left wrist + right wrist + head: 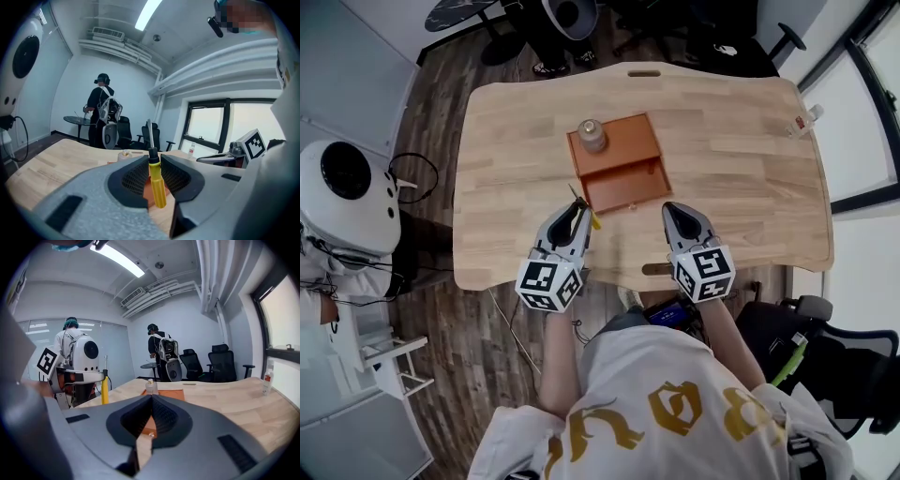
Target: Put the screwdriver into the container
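The left gripper (577, 208) is clamped on the screwdriver (157, 185). In the left gripper view its jaws pinch the top of the yellow handle just below the black collar, so the shaft stands up and most of the handle hangs beneath. It sits over the near edge of the table (741, 159), just beside the container (619, 155), whose front section looks like a pulled-out drawer (623, 187). The right gripper (680, 208) is pressed shut on nothing and sits apart from the box. The grip is narrow and high on the handle, so the tool could probably swing or slip if it is tilted quickly. The shaft tip or the handle end could catch the drawer's front wall and knock the tool onto the table instead of inside. With nothing bracing the container, a nudge could slide it or push the drawer in. A careless sweep could also topple the jar (592, 135) standing on the container's top. By count there is one screwdriver, one container with one open drawer, one jar on it and one small clear bottle (804, 122) well apart at the table's far right corner. There are also two grippers.
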### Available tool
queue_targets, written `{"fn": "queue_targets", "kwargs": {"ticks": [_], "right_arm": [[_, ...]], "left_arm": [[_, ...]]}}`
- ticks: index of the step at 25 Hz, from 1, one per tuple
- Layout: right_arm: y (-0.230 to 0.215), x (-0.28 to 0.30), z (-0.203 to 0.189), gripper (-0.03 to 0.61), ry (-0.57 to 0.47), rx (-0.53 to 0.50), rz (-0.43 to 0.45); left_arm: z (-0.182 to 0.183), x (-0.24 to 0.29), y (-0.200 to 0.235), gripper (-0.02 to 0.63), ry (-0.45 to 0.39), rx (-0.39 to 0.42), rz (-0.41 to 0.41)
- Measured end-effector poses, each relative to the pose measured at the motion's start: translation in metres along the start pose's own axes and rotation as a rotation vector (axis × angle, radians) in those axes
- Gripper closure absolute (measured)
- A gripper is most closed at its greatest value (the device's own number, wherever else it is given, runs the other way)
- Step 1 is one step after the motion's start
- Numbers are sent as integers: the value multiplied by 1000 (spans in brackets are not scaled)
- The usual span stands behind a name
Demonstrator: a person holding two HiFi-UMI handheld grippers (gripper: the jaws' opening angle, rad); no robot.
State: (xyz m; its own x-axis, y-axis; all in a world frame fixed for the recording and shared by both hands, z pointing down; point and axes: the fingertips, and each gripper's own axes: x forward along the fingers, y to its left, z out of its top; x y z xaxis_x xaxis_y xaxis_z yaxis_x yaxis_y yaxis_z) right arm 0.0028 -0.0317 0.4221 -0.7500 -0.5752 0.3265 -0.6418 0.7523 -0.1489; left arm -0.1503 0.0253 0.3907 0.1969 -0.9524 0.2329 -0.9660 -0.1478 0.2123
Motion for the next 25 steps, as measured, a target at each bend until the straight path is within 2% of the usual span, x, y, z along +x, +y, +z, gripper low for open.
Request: {"fn": "queue_targets", "kwargs": {"ticks": [5,11,25], "right_arm": [[-3,17,-4,569,7,19,-34],[-18,10,-6,569,7,38,-91],[-14,31,18,569,-40,23,-58]], "left_arm": [[-4,14,21,534,19,-6,-21],[-2,22,20,534,12,-1,-50],[18,46,26,534,4,17,-66]]}}
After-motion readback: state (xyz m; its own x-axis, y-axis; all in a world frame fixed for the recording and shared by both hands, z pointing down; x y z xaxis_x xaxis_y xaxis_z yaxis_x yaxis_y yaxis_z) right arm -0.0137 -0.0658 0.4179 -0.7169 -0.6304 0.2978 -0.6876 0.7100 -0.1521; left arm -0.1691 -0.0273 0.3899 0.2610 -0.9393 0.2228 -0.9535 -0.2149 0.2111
